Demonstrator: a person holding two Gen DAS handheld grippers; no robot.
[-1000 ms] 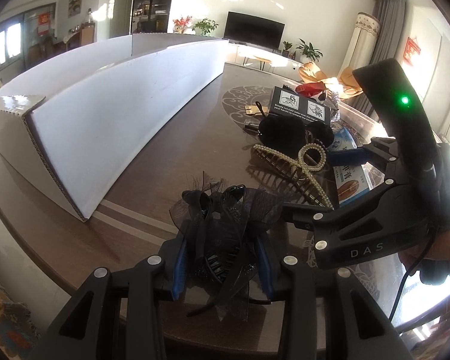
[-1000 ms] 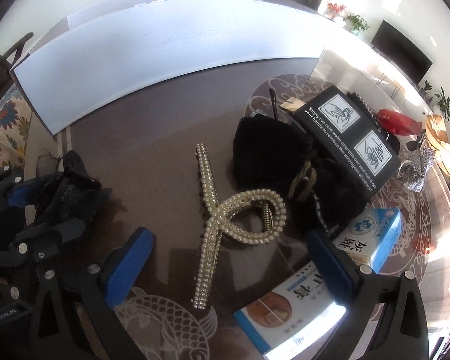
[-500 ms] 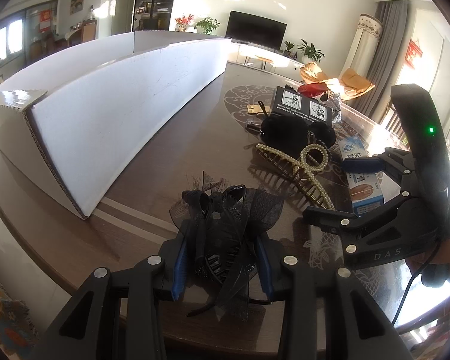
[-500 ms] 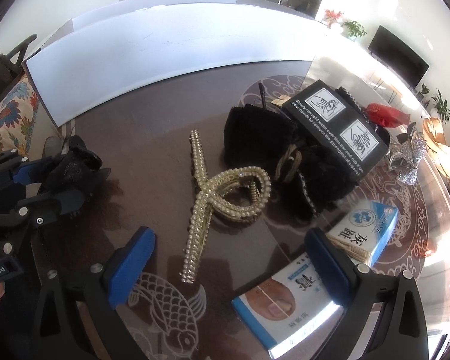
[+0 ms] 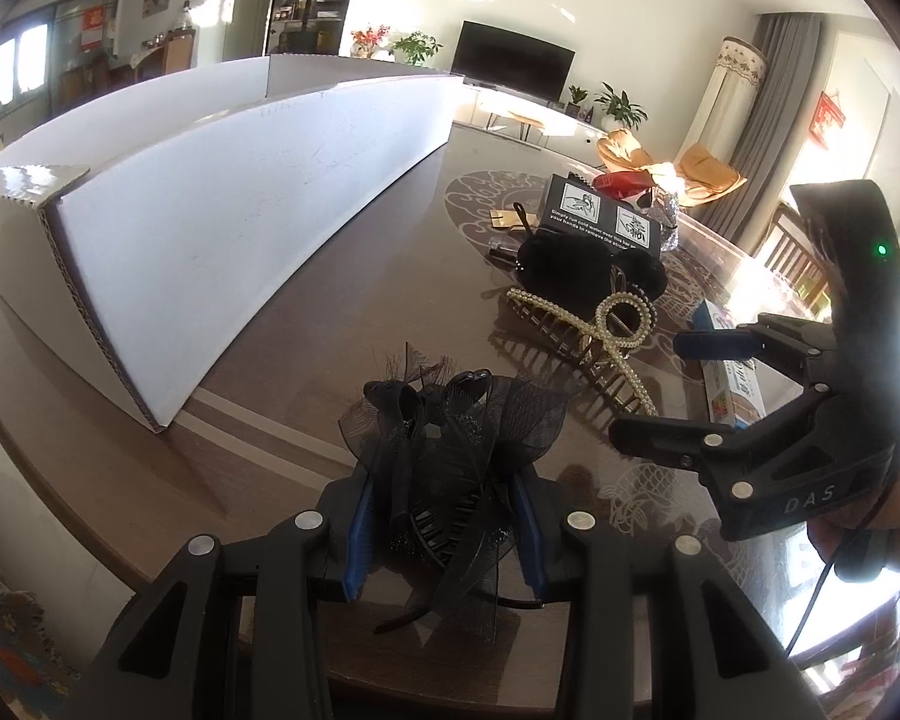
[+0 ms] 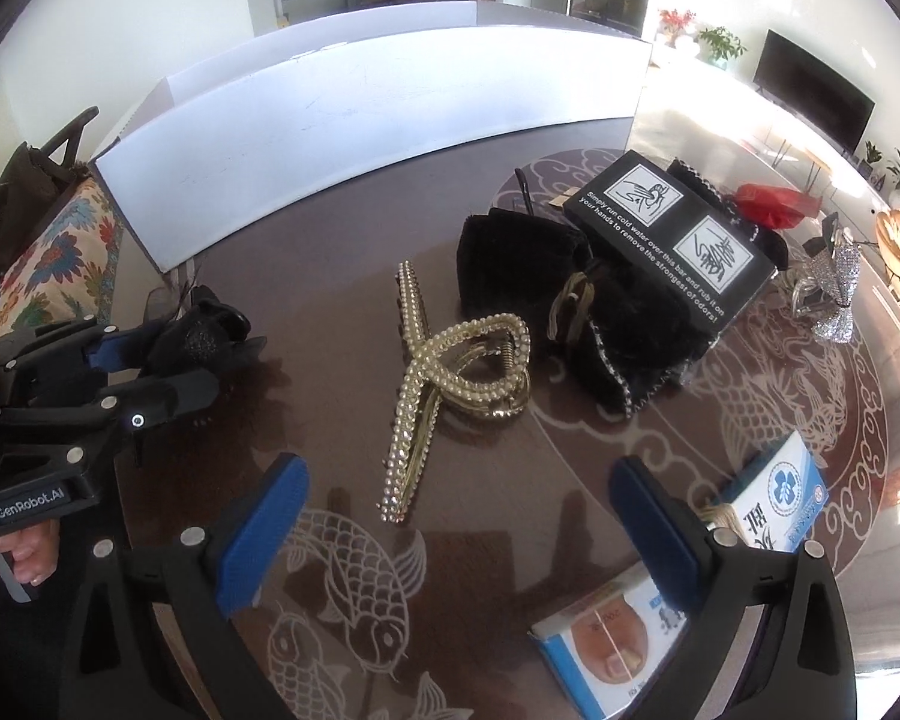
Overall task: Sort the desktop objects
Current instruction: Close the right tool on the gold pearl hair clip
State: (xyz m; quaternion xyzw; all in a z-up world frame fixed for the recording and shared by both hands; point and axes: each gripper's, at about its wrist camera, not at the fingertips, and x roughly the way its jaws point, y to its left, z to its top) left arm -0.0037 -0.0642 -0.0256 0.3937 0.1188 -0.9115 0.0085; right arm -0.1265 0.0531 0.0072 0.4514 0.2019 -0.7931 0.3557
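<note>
Clenching the black mesh hair clip (image 5: 450,468) between its pads, the left gripper (image 5: 444,534) risks snagging loose netting and dropping it, while the right gripper (image 6: 456,528) hangs spread wide above the pearl claw clip (image 6: 450,372) lying just ahead.

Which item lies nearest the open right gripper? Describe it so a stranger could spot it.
On the dark patterned table, in front of the long white cardboard box, lies the pearl hair claw. Its neighbours are black or boxed; only it is gold, pearl-studded and loop-handled.
</note>
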